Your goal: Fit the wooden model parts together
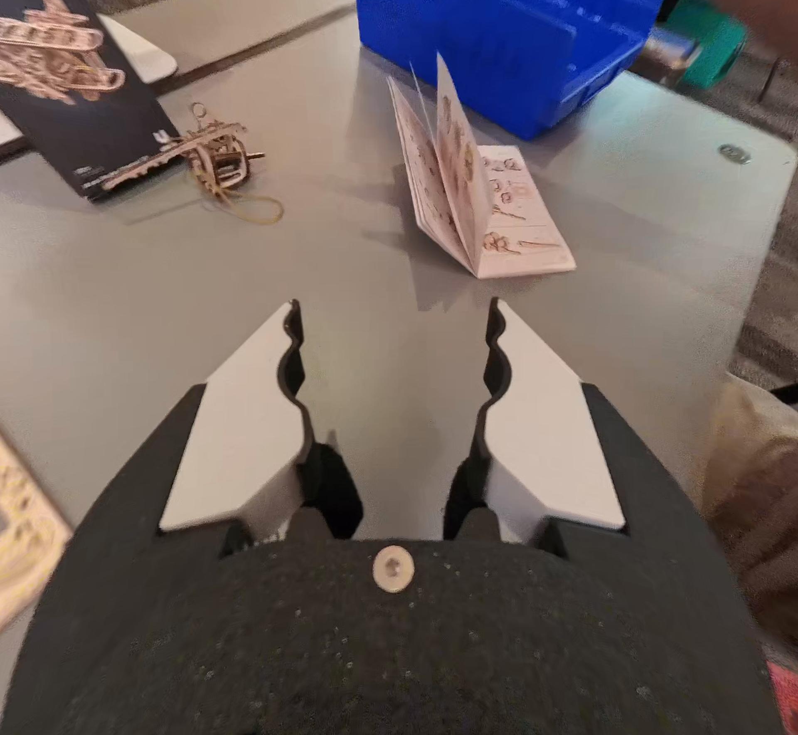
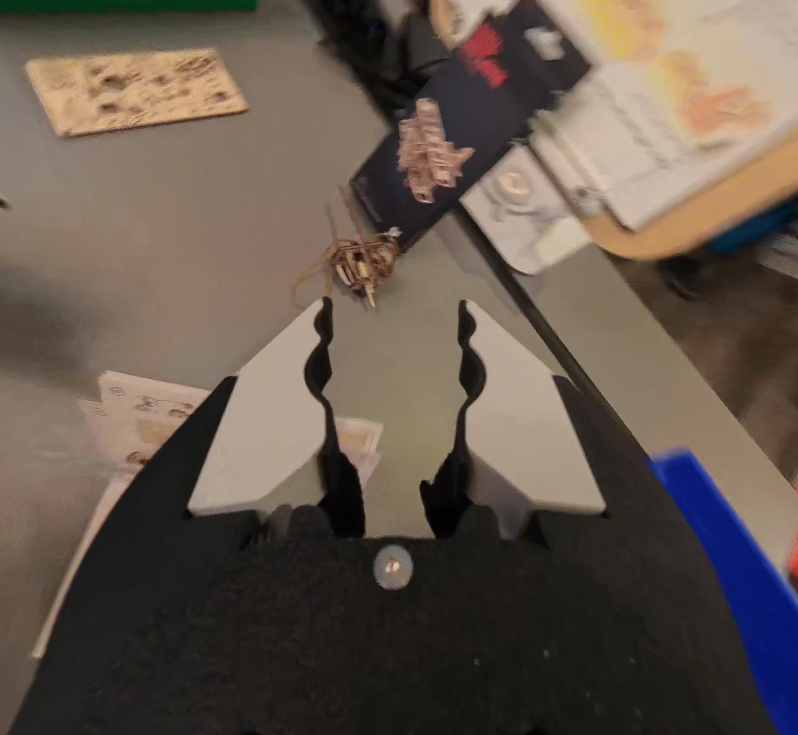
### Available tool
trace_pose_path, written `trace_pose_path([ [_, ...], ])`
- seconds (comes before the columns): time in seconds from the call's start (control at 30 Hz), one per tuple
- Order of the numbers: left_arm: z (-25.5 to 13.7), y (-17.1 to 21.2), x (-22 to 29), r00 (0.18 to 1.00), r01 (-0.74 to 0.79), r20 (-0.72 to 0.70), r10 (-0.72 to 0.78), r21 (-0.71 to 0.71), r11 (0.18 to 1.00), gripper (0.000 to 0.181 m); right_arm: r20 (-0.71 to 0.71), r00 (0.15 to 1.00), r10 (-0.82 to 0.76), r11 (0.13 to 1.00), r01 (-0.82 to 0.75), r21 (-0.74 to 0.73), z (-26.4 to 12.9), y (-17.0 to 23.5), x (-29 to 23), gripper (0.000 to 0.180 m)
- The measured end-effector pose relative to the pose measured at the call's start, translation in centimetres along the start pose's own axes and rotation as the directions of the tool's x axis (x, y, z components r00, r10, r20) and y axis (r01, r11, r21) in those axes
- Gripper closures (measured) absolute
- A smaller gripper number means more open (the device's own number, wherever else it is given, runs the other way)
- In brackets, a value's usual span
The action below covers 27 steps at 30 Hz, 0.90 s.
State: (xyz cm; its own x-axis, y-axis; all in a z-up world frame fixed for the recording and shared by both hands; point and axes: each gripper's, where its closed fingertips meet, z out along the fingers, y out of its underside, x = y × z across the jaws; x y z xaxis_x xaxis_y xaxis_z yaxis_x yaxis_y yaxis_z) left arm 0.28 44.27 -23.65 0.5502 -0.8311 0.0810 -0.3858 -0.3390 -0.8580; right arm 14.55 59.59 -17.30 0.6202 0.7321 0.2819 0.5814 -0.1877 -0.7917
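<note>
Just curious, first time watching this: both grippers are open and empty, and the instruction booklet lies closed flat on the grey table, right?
Not quite: the instruction booklet stands open with pages fanned up, as the left wrist view shows. The left gripper and right gripper are open and empty.

No writing can be made out. The dark box [image 1: 64,79], ahead and left of the left tongs [image 1: 394,304], bears small pale print and, in the right wrist view, red lettering, all blurred. The open booklet [image 1: 483,205], ahead to their right, shows only drawings.

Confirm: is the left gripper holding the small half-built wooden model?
No, the left gripper is open and empty; the wooden model lies apart on the grey table.
</note>
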Motion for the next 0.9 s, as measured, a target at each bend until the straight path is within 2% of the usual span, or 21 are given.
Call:
trace_pose_path([
  [0.07,3.4,-1.8,0.2,0.998,0.019,-0.059,-0.023,-0.058,0.998,0.092,-0.120,0.987,0.109,0.992,-0.101,0.071,-4.4,0.6,-0.7,0.130],
  [0.13,6.5,-3.4,1.8,0.979,0.087,-0.176,-0.105,-0.105,0.991,0.087,-0.222,0.944,0.246,0.968,-0.226,0.112,-8.0,3.5,-2.0,0.132],
  [0.2,9.2,-3.7,3.7,0.945,0.133,-0.270,-0.184,-0.194,0.972,0.085,-0.226,0.898,0.378,0.923,-0.347,0.165,-10.3,6.8,-4.7,0.130],
  [0.3,12.6,-2.1,3.7,0.961,0.105,-0.215,-0.172,-0.291,0.951,0.081,-0.189,0.808,0.558,0.829,-0.530,0.181,-12.3,11.7,-9.5,0.128],
  [0.33,13.3,-1.5,3.3,0.968,0.102,-0.186,-0.166,-0.309,0.946,0.085,-0.171,0.788,0.592,0.804,-0.562,0.193,-12.6,12.5,-11.2,0.128],
  [0.37,13.6,-1.0,3.0,0.969,0.119,-0.167,-0.181,-0.325,0.938,0.097,-0.160,0.769,0.620,0.783,-0.589,0.202,-12.7,13.1,-12.7,0.128],
  [0.4,13.5,-0.5,3.1,0.963,0.138,-0.174,-0.206,-0.340,0.930,0.122,-0.139,0.762,0.632,0.772,-0.602,0.204,-12.6,13.3,-14.2,0.128],
  [0.43,13.0,-0.2,3.6,0.949,0.159,-0.205,-0.240,-0.346,0.925,0.160,-0.114,0.771,0.627,0.775,-0.602,0.194,-12.2,13.2,-15.7,0.126],
  [0.47,12.5,0.1,3.8,0.934,0.197,-0.221,-0.282,-0.342,0.919,0.180,-0.097,0.789,0.607,0.791,-0.588,0.170,-11.7,12.9,-17.0,0.126],
  [0.63,7.9,2.3,4.8,0.837,0.437,-0.214,-0.503,-0.291,0.851,0.181,-0.058,0.922,0.383,0.920,-0.375,0.115,-8.3,10.5,-20.7,0.128],
  [0.73,4.7,4.4,5.9,0.766,0.559,-0.207,-0.609,-0.254,0.790,0.181,0.056,0.927,0.372,0.923,-0.375,0.081,-5.8,9.8,-23.8,0.129],
  [0.9,0.8,7.5,8.3,0.706,0.633,-0.203,-0.678,-0.249,0.733,0.181,0.186,0.935,0.303,0.953,-0.303,-0.030,-3.2,9.9,-27.3,0.128],
])
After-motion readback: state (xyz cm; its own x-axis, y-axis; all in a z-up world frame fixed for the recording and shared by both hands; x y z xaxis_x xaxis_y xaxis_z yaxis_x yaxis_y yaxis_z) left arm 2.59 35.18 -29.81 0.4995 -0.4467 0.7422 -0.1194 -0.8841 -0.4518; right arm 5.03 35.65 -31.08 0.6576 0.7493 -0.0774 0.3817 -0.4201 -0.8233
